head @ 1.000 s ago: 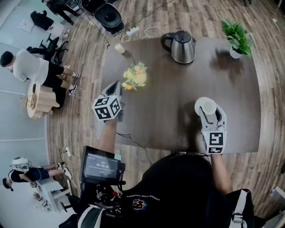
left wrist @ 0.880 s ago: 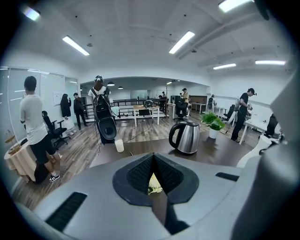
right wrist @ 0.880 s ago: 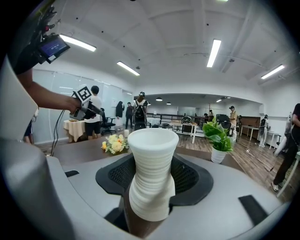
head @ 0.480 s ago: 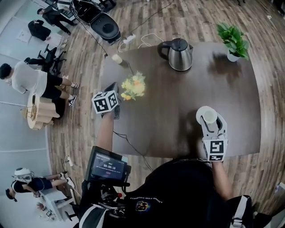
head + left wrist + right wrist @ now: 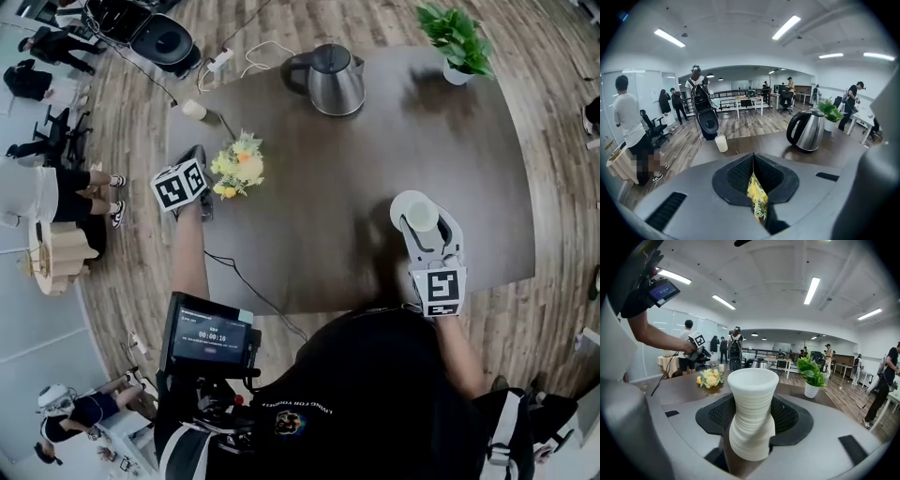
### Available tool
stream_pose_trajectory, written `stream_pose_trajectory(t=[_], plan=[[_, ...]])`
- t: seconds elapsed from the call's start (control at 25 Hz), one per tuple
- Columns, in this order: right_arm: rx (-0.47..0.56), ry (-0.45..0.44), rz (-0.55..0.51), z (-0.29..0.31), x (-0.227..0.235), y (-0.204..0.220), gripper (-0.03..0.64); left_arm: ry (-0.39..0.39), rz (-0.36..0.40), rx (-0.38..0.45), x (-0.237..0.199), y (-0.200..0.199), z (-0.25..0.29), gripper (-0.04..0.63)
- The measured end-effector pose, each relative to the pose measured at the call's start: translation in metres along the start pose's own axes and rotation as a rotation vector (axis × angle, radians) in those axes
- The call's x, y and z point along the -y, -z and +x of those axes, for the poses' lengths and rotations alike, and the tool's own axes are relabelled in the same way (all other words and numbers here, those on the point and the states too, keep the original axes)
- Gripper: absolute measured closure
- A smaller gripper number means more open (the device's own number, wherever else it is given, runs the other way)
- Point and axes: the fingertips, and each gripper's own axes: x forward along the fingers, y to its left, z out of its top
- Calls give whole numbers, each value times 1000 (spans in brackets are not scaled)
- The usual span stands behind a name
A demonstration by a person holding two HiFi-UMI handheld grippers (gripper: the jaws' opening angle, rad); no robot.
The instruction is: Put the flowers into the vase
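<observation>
Dark tabletop (image 5: 356,178), 4 o'clock: my right gripper (image 5: 751,413) clamps the white ribbed vase (image 5: 414,211) steady. At 10 o'clock, left gripper (image 5: 753,161) jaws pinch the yellow flower bunch (image 5: 237,167) for transfer.

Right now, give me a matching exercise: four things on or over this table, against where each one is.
1 vase
2 flowers
3 kettle
4 potted plant

A table's far right corner
B shut in the left tool
C gripped by the right tool
D middle of the table's far edge

Pairs: 1-C, 2-B, 3-D, 4-A
</observation>
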Motion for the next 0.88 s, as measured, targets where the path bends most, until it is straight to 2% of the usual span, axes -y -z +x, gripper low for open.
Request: stream_pose_trajectory(t=[0.4,0.64,0.88], plan=[[-18,12,14,-1,9,12,376,40,-39,-92,5,18,49,586],[-32,8,34,4,16,22,374,14,-52,-125,2,20,67,477],[-43,11,58,6,25,28,376,-6,-74,-154,-3,21,86,440]])
